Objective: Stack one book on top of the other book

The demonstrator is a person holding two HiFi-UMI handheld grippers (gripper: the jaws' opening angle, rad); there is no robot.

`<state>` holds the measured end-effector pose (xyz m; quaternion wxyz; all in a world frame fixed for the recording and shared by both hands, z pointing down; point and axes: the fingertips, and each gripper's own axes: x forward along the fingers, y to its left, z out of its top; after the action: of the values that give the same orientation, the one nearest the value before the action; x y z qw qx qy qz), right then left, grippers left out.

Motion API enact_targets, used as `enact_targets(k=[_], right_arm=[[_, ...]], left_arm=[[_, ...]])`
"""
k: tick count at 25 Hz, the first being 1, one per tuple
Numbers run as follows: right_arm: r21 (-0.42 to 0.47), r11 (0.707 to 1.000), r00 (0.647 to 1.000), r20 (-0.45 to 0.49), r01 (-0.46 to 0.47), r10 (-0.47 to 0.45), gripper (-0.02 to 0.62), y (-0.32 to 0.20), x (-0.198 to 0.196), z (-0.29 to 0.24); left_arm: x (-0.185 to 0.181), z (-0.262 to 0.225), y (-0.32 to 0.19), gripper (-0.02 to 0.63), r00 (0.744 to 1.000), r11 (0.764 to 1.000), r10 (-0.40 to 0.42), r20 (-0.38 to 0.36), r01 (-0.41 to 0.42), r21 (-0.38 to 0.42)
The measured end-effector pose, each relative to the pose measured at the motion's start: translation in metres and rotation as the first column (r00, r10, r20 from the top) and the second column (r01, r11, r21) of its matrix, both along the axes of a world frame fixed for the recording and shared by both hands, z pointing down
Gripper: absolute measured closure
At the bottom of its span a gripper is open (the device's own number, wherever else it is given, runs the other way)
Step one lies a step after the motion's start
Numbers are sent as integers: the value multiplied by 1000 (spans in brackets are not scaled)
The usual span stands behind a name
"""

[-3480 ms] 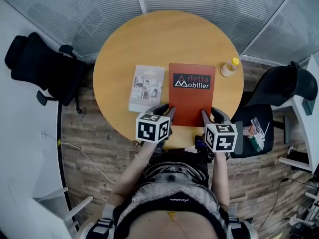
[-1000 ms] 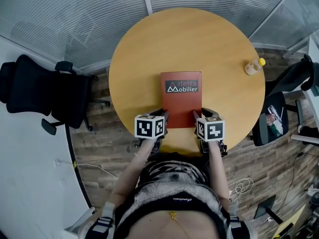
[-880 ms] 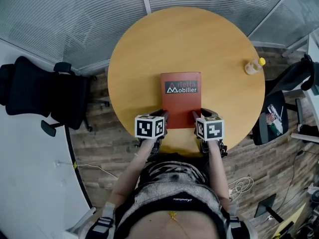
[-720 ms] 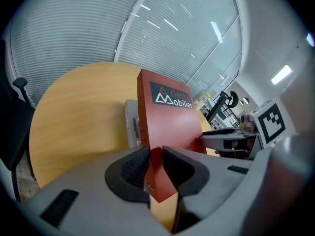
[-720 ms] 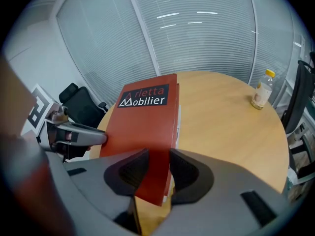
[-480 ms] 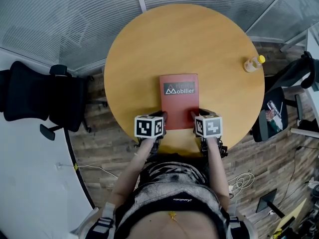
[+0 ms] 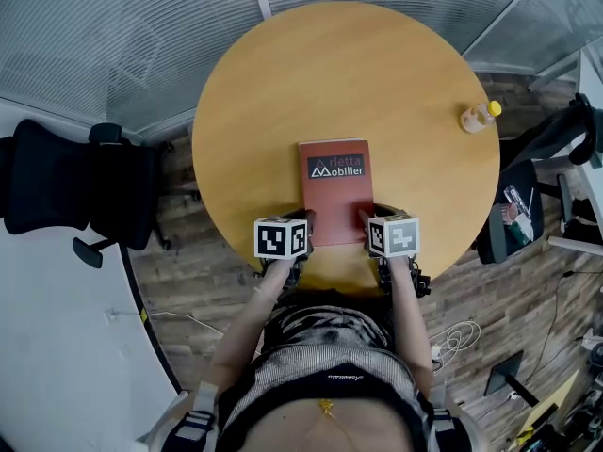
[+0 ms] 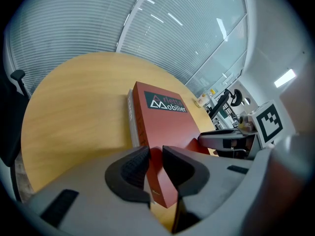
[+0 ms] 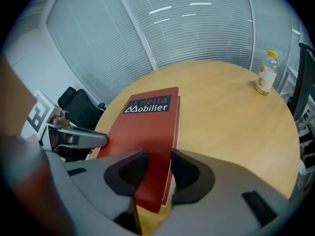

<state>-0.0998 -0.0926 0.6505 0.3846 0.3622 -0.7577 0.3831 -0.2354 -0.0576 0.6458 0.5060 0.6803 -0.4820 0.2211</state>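
The round surface [image 7: 283, 83] lies bare around the red book [image 7: 334, 191]; only 1 bottle [image 7: 479, 117] stands near its right edge.

- Left gripper [image 7: 303, 218]: tilted down, pointing to 12 o'clock, at the 7 o'clock corner of the red book [image 7: 334, 191]; jaws have just been closing, and the pads are clamped on that corner
- Right gripper [image 7: 366, 218]: same downward tilt, jaws clamped on the 5 o'clock corner
- Left forearm [image 7: 247, 326] and right forearm [image 7: 407, 320]: extended forward, roughly parallel

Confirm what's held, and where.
The red book: left gripper on its near left corner, jaws just closing in; right gripper on its near right corner.
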Motion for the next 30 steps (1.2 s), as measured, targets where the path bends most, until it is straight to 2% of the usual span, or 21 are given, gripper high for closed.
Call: enact_targets(k=[23, 27, 30], right_arm=[[66, 998, 1000, 27, 6, -7, 453, 0, 2, -4], [94, 995, 999, 35, 13, -17, 453, 3, 3, -11], [139, 990, 999, 36, 17, -23, 453, 3, 6, -20]], left_arm=[[-1, -2, 0, 525, 999, 998, -20, -37, 22, 65], [-6, -6, 1, 485, 1000, 995, -20, 2, 20, 97], [-9, -15, 1, 479, 999, 990, -17, 31, 13, 138]])
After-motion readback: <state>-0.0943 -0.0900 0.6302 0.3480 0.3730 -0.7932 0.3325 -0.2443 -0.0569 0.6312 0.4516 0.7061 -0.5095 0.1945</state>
